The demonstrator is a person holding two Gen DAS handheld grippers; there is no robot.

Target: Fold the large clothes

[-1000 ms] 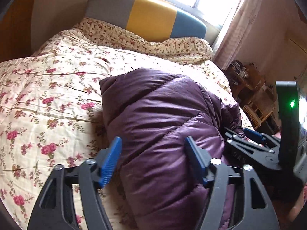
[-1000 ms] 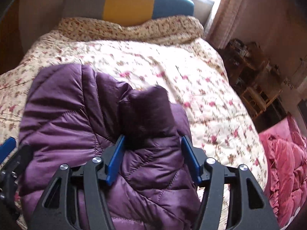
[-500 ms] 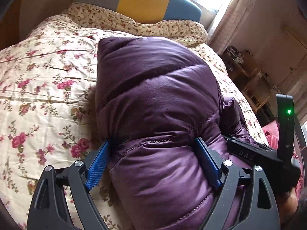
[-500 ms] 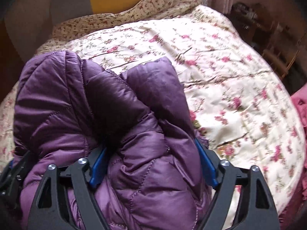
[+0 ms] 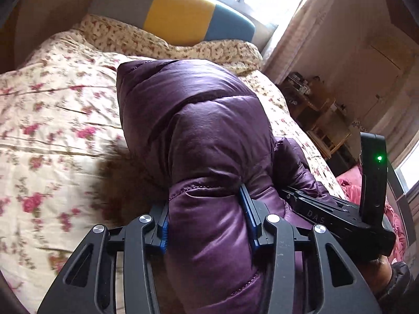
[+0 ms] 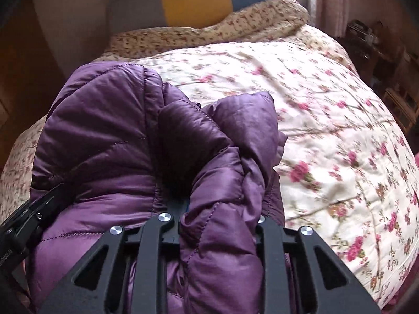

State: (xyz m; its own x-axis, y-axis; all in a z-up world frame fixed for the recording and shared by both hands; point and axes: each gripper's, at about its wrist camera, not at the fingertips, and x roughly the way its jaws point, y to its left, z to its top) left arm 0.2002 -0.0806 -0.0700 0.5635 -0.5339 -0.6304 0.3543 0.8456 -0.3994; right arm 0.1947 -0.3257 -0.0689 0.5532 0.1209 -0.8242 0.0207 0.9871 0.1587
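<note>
Now both my left gripper point(image 5: 207, 218) and right gripper point(image 6: 222, 216) clamp the purple puffer jacket point(image 5: 199, 130) (bunched thick between the fingers), mid-fold; next I should carry it over the bed point(image 5: 52, 120) and lay it flat.

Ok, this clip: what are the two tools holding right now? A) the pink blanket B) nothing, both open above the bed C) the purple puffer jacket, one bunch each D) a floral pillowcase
C: the left tool and the right tool are each clamped on a bunch of the purple puffer jacket over the floral bedspread.
</note>
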